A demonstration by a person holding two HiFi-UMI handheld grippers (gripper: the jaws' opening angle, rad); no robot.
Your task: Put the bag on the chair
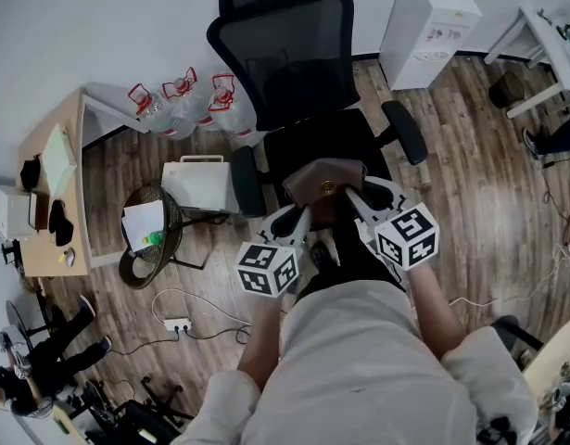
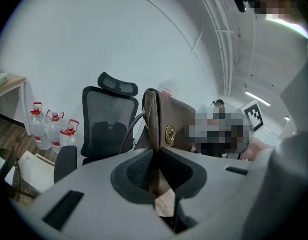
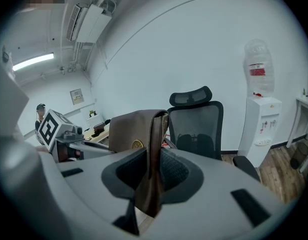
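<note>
A brown leather bag with a round gold clasp hangs just above the seat of a black mesh office chair. My left gripper is shut on the bag's left edge. My right gripper is shut on its right edge. In the left gripper view the bag rises upright out of the gripper, with the chair behind it. In the right gripper view the bag is pinched in the gripper, and the chair stands beyond it.
Three water bottles stand against the wall left of the chair. A white box and a wicker basket sit beside it. A water dispenser is at the back right, a desk at the far left, and a power strip on the floor.
</note>
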